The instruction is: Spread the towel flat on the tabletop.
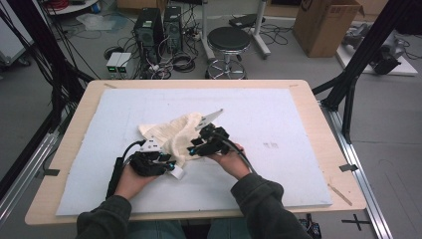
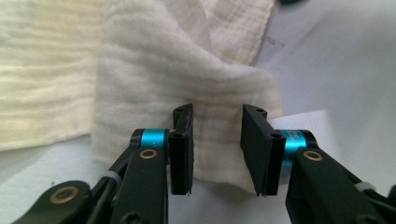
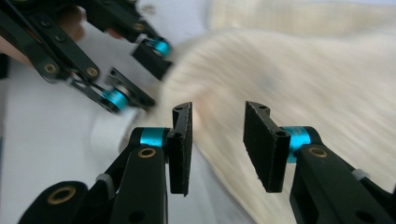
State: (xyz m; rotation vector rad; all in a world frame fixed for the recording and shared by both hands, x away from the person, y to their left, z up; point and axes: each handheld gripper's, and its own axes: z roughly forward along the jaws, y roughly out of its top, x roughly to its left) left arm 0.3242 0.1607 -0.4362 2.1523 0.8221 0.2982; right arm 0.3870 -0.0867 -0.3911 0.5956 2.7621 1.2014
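— Start with the big picture: where's the work?

— On the table (image 1: 318, 129), on the pale foam mat (image 1: 278, 164) that covers most of it. A cream cloth (image 1: 174, 132) lies rumpled left of the middle, partly folded over itself, with a white tag (image 1: 178, 173) at its near edge.

— How would you expect it to handle?

— Light, soft and limp — a loosely woven, crinkled fabric, by the look of it. It should drape and sag wherever it isn't supported, and a pinch on one layer may drag the layers beneath along. It won't slip much between rubber pads, I'd judge. Best to take it at a corner or a folded edge, where the jaws can close over the thickness rather than push flat into the mat.

— And the hands?

— Both forearms come in from the near edge. The left hand (image 1: 130, 175) keeps low at the cloth's near-left corner, and the left gripper (image 2: 217, 149) points along the mat at a folded flap (image 2: 187, 93). Its jaws stand partly open with the flap's edge between them, the pads not pressing on it.

— The right?

— The right hand (image 1: 230, 160) sits at the cloth's near-right side. The right gripper (image 3: 218, 149) is also partly open, over the blurred cloth (image 3: 299, 93), holding nothing as far as I can see. The left gripper (image 3: 140, 70) shows farther off in its view.
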